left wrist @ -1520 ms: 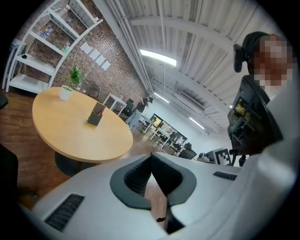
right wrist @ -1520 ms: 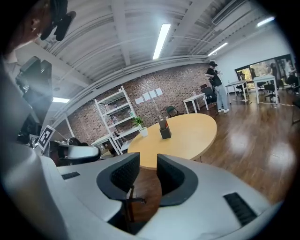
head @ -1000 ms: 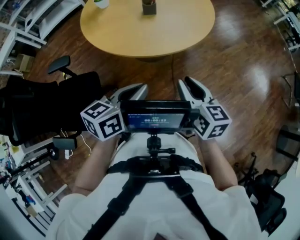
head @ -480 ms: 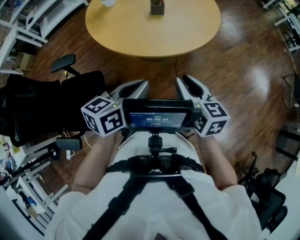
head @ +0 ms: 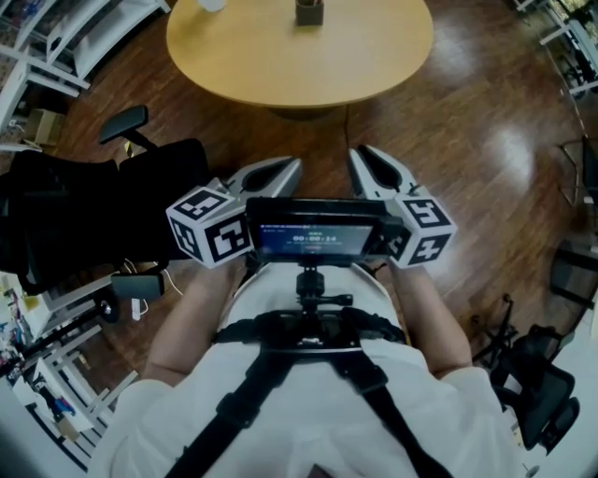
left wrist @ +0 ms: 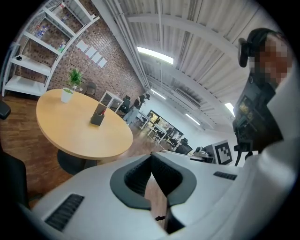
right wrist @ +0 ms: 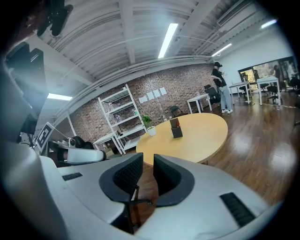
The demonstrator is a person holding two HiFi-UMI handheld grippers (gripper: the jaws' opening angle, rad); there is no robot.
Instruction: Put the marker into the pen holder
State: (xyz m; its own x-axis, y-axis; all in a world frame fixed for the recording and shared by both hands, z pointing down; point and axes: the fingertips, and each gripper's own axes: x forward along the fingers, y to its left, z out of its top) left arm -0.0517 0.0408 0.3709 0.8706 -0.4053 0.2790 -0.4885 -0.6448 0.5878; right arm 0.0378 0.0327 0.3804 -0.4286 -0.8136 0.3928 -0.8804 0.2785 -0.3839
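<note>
Your right gripper (right wrist: 148, 164) is closing on nothing, gap narrower than a second ago; left gripper (left wrist: 151, 158) is pinched shut, empty. One table (head: 252, 65), one pen holder (head: 309, 11), one plant (right wrist: 149, 125) ahead.

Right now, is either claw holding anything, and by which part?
Nothing is held. The left claw is shut and empty; the right claw is closing with nothing between its jaws.

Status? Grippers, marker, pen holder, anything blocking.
Left gripper shut, empty; right gripper closing, empty. Pen holder on table ahead, untouched. No loose marker visible. Nothing in the way.
</note>
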